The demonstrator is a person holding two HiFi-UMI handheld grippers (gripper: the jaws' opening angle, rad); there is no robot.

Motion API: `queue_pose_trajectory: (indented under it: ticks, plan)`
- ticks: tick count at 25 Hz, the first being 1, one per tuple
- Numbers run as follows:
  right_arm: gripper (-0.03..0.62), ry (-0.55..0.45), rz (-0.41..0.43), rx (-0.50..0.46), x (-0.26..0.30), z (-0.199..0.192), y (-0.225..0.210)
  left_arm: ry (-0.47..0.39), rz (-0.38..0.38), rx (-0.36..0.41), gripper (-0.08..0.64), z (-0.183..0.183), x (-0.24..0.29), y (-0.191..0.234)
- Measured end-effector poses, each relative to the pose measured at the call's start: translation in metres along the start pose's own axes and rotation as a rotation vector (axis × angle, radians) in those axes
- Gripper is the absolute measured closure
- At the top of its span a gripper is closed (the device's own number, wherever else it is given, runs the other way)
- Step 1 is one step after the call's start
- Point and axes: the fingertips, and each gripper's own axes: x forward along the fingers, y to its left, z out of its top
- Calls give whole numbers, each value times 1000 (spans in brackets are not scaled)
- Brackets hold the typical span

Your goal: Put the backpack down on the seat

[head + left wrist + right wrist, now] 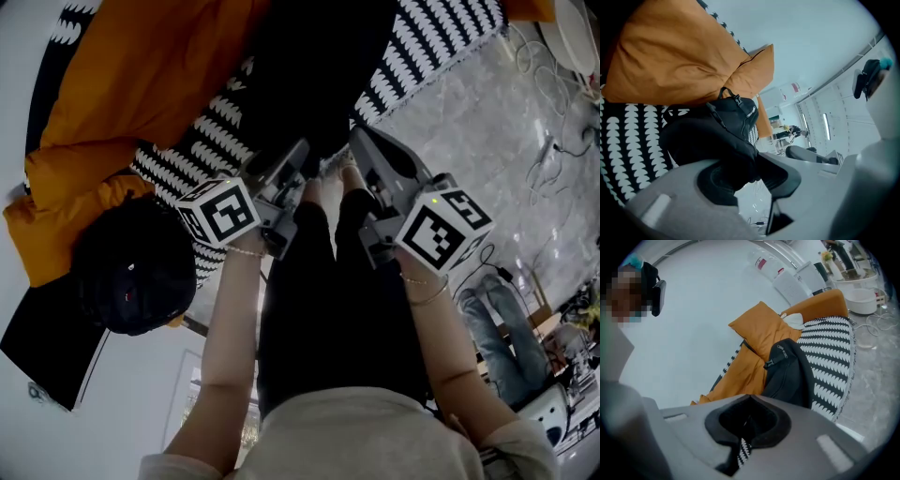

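Your left tongs (740,173) clamp the backpack (736,115) fabric; your right tongs (747,422) are closed, empty. The backpack lies ahead on the seat (829,357) (long axis pointing away).

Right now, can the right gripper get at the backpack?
Probably yes: the backpack lies on the patterned seat straight ahead of the right gripper, nothing between them, though its jaws look shut and would need opening.

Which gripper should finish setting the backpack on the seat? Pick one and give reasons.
Left. The left gripper is shut on black fabric of the backpack, so it controls the bag at the patterned seat. The right gripper has its jaws together, nothing clearly between them.
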Motion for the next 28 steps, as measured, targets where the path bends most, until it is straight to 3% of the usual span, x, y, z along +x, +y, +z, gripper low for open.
queue_pose_trajectory:
  ticks: [12,20,28]
  plan:
    - [591,-10,-7,-16,2,-6,-4,6,57,-40,319,-17,-7,18]
    - [591,-27,2,-23,-5,-9,6,8,74,-68,267,-27,-19,22]
    - [591,-28,5,-50,-6,-8,13,24,125,-28,225,-33,-31,29]
